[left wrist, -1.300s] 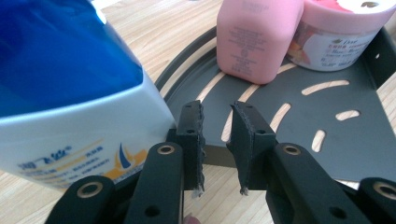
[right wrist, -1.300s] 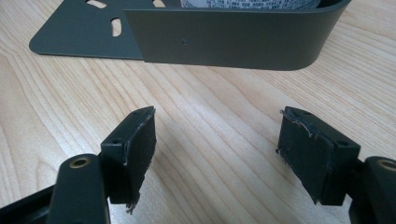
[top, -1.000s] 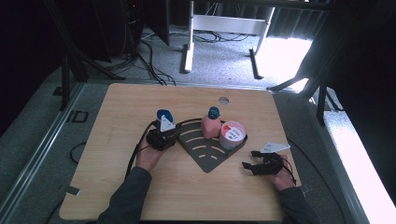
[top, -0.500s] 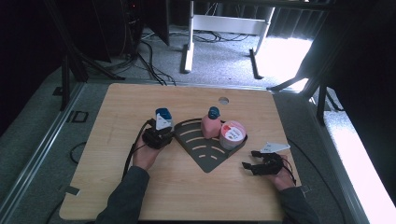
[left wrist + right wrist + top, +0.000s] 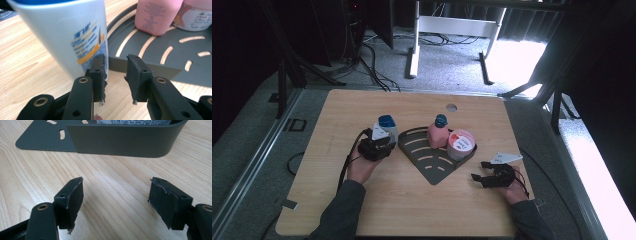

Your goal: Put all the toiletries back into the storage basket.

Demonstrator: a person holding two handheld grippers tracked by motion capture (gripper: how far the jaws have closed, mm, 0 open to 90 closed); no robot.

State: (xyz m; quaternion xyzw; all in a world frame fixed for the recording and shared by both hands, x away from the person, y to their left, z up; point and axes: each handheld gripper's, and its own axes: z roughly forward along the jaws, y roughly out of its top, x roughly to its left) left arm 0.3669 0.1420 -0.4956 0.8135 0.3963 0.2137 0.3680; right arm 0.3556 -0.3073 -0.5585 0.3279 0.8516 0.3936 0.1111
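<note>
Now left claw point(image 5: 115, 75) just opening, white bottle point(image 5: 72, 37) beside it

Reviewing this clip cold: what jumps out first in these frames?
The dark fan-shaped rack at mid-table, with a pink bottle and a round pink-lidded jar standing in it. Just left of it, on the wood, a white bottle with a blue cap stands by the left gripper, outside its open jaws. The right gripper rests open nearby.
</note>
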